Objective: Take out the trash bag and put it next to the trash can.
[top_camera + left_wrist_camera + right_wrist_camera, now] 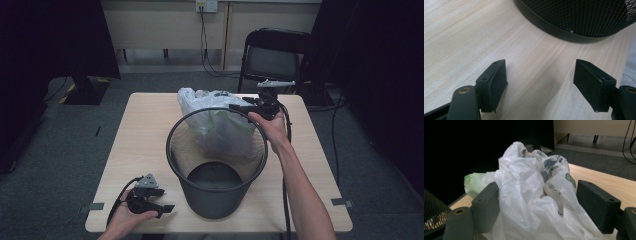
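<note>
— Plastic bag (212, 117), white and crumpled, with a green printed pattern: where does it sit?

— On the counter (145, 140), just behind the black mesh wastebasket (216, 165), bunched against the basket's far rim. From above, part of it shows through the mesh.

— And the right gripper (240, 107)?

— Held above the basket's far right rim, pointing toward the bag. In the right gripper view its fingers (486, 207) stand wide apart with bag folds (536, 202) billowing up between them. The left finger lies against the plastic; the right one stands clear of it, so nothing is clamped.

— The left gripper (167, 206)?

— Low on the counter, near the basket's base on its left side, close to the counter's near edge. Its fingers (496, 82) are spread wide with bare wood (536, 75) between them, and the basket's bottom rim (564, 32) curves just ahead.

— Any room around the basket?

— Open wood to its left and right. Behind it the bag takes up the middle strip toward the far edge. A black chair (275, 55) stands on the floor beyond that edge.
</note>
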Motion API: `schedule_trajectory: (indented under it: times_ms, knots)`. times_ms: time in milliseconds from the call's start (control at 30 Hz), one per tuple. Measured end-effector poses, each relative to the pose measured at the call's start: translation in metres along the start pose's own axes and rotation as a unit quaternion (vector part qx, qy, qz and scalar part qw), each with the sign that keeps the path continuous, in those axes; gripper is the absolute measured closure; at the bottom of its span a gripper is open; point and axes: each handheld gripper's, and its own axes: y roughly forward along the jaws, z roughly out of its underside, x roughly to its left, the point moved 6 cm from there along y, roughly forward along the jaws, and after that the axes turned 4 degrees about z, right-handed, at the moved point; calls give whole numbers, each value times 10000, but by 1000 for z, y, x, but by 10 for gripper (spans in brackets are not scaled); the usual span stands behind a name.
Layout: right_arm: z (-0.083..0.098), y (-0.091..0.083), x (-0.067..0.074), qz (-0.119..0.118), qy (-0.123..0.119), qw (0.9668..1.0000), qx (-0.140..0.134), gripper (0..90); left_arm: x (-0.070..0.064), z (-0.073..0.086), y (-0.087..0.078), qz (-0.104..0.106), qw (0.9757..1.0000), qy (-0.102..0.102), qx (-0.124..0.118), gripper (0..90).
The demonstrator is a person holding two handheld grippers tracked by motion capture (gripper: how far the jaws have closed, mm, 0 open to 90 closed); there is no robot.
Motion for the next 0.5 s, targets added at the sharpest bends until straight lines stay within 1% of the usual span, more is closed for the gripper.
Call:
schedule_trajectory:
  times_ms: [67,100,200,233,267,300,367,433,500]
  knots:
    - [-3,-2,-2,-58,114,9999,-89,223,0,0,0,-6,10000,16,-10,261]
    - [-6,-2,-3,-32,160,9998,-114,223,0,0,0,-18,10000,8,-12,261]
    - [-12,-1,-5,-13,207,9997,-159,214,0,0,1,-32,10000,49,3,260]
    - [-13,1,-5,-79,255,9995,-174,200,0,0,1,-26,10000,53,-2,259]
    - [-15,2,-4,-192,333,9990,-227,203,0,0,1,-27,10000,46,3,258]
    - [-17,2,-5,-149,350,9989,-262,204,0,0,1,-24,10000,49,3,258]
    - [-18,5,-7,-7,291,9994,-205,209,0,0,1,-30,10000,66,3,258]
    - [-17,6,-9,30,267,9996,-134,209,1,0,1,-57,10000,79,-9,259]
    - [-14,6,-9,85,190,9998,-65,216,1,0,1,-81,9999,84,-15,258]
